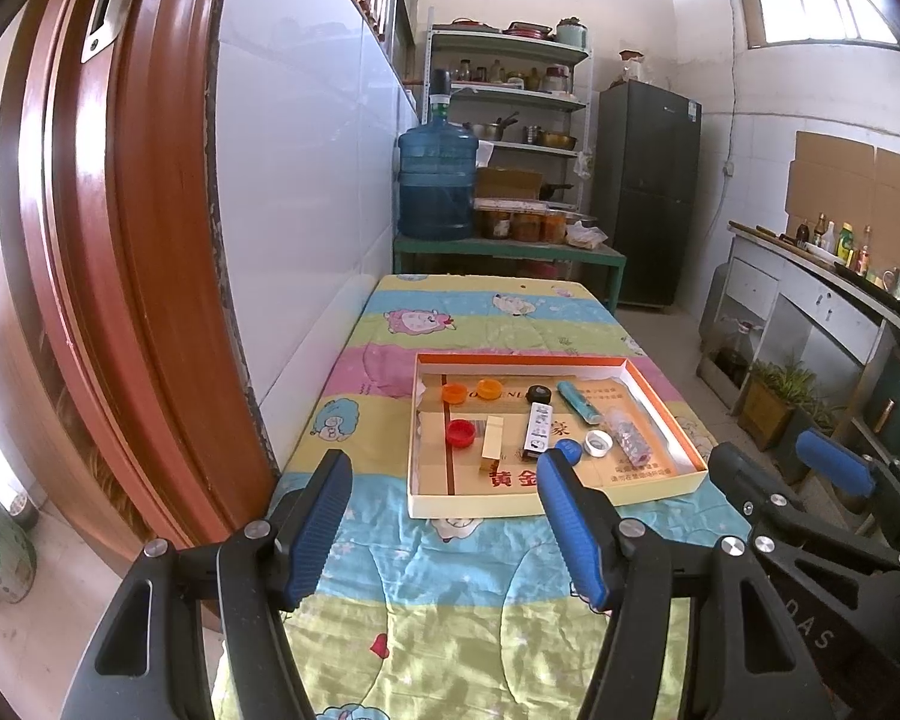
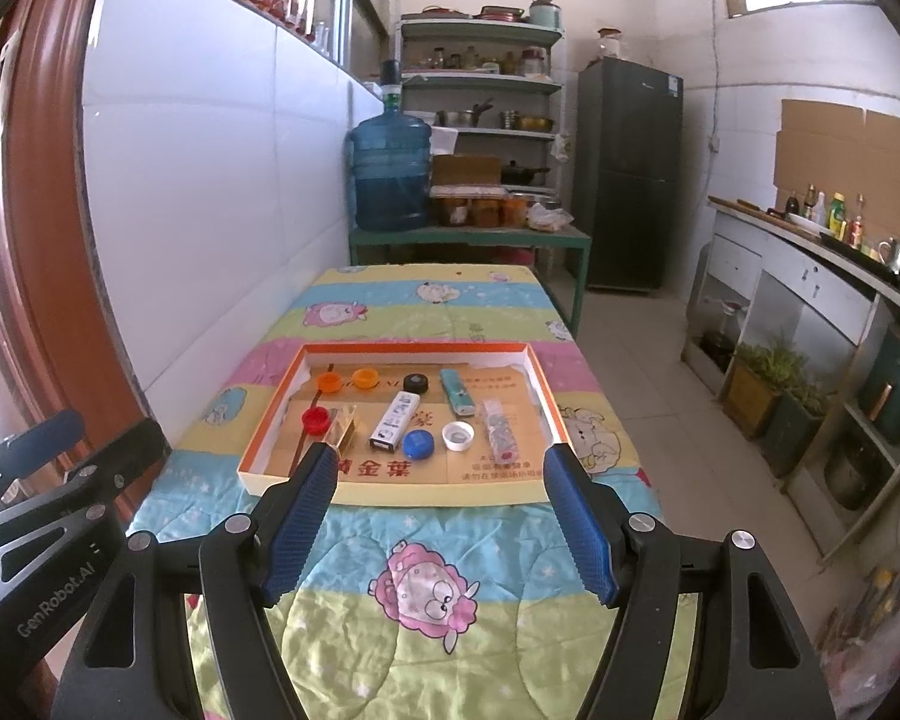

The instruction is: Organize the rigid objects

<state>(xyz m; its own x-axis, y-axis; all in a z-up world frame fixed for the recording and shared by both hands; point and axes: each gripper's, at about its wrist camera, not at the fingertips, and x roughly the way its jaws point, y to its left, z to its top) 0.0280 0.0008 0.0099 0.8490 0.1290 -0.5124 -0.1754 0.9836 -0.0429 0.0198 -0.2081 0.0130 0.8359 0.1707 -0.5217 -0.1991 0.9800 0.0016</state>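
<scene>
A shallow cardboard tray [image 2: 258,480] [image 1: 432,507] with an orange rim lies on the quilt-covered table. In it lie two orange caps [image 2: 330,382], a red cap [image 2: 315,419], a black cap [image 2: 416,383], a blue cap [image 2: 418,443], a white cap [image 2: 458,436], a white rectangular box [image 2: 395,414], a teal tube [image 2: 456,392], a tan block [image 2: 347,423] and a clear packet [image 2: 498,429]. My left gripper [image 1: 444,468] is open and empty, short of the tray's near edge. My right gripper [image 2: 441,462] is open and empty, just before the tray.
The table stands against a white tiled wall, with a brown door [image 1: 120,240] at the left. Behind it a green bench [image 2: 468,237] holds a blue water jug [image 2: 390,174] and jars. Shelves, a dark fridge [image 2: 627,174] and a counter [image 2: 810,276] stand beyond and to the right.
</scene>
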